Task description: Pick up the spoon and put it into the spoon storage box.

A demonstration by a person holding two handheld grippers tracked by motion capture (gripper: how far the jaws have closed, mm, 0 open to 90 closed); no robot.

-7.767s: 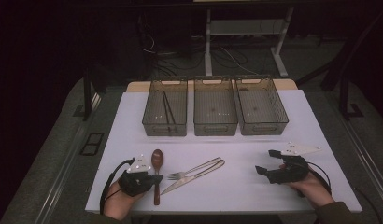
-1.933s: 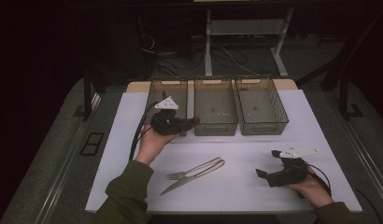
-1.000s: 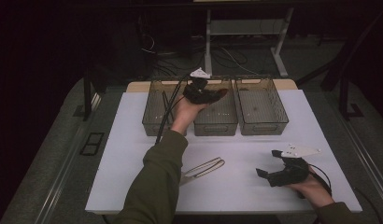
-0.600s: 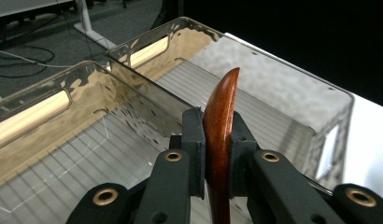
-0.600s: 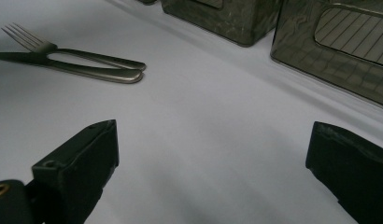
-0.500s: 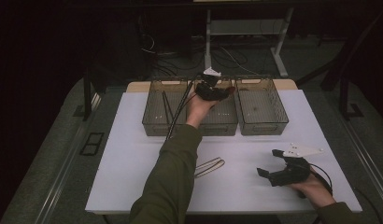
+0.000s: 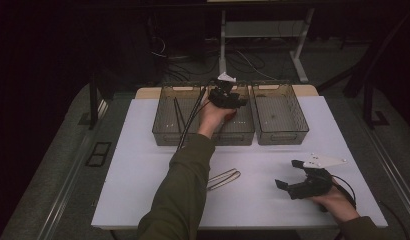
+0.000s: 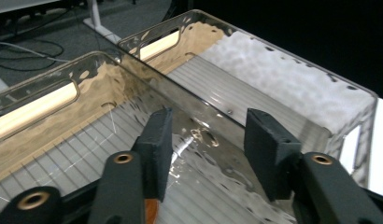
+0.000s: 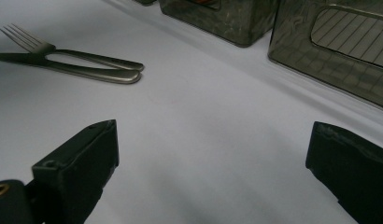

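Now the left gripper point(image 7: 228, 96) hovers over the middle bin point(image 7: 243, 127), jaws parted; something brownish, unidentifiable, peeks just below them. Fork point(image 9: 63, 52) lies nearer the idle, wide-open right gripper point(image 7: 305, 184).

Left tool point(image 7: 232, 100) extended, parted; right tool point(image 7: 293, 179) wide.

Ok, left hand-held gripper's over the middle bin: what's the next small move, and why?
Probably lift the left hand-held gripper clear of the middle bin and over toward the fork and knife: its jaws stand open, gripping nothing, and both lie on the table.
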